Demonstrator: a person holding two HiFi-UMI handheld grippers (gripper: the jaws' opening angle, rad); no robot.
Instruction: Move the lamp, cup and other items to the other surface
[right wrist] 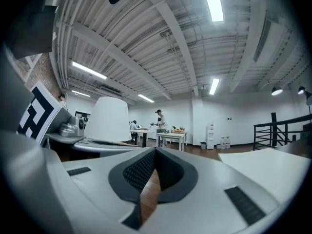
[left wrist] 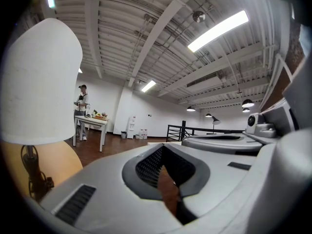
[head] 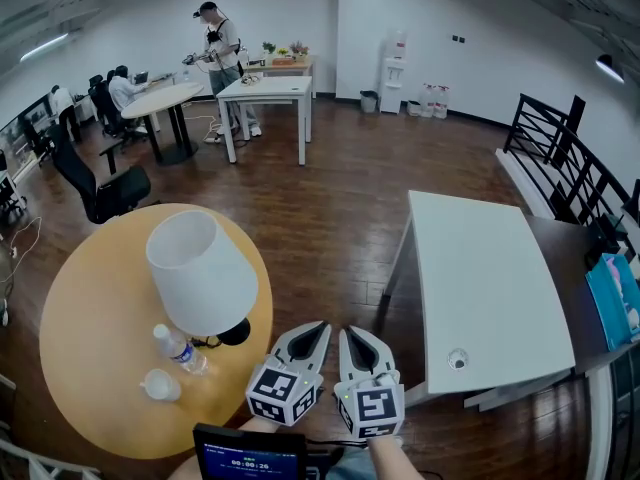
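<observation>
Open office: desks, swivel chairs.

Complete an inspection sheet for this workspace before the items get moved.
Surface: round wooden table holds the items; white table carries only a small round fitting.
Job's things: lamp upright, water bottle and cup beside its base.
Clutter: blue object on the dark ledge at right.
Grippers: left hand-held gripper and right hand-held gripper shut, empty, between the tables.
Cables: black cord at the lamp's base.
Surroundings: standing person, office chair, railing.
</observation>
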